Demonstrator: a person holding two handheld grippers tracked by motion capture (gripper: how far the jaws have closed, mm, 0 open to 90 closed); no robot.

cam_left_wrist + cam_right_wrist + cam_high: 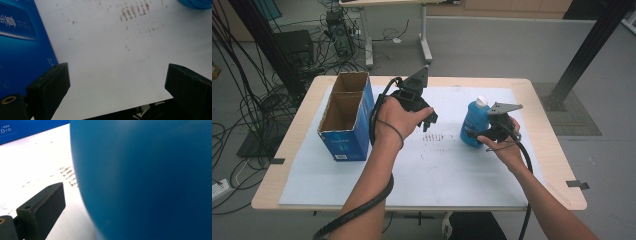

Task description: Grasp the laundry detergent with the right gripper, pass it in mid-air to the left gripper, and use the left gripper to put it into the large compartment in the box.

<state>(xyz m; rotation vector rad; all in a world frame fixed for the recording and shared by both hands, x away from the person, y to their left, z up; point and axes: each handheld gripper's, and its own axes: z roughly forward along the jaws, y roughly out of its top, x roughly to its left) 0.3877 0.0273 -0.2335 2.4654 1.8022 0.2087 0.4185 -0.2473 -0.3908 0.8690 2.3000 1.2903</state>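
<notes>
Blue bottle stood upright on the white mat, right of centre, your right gripper against its side; can't tell if it had clamped. Shallow grip risked tipping it. Left gripper hung spread, empty, near the blue box.

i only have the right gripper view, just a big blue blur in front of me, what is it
Observer: A blue bottle with a white cap, upright on the white mat; the right gripper is against its side.
Operator: is the other gripper near it
Observer: No. The left gripper is apart from it, jaws wide open over bare mat.
Operator: where could the bottle go
Observer: An open blue cardboard box with two compartments stands at the mat's left edge. That looks the likely place, though I can't be sure.
</notes>
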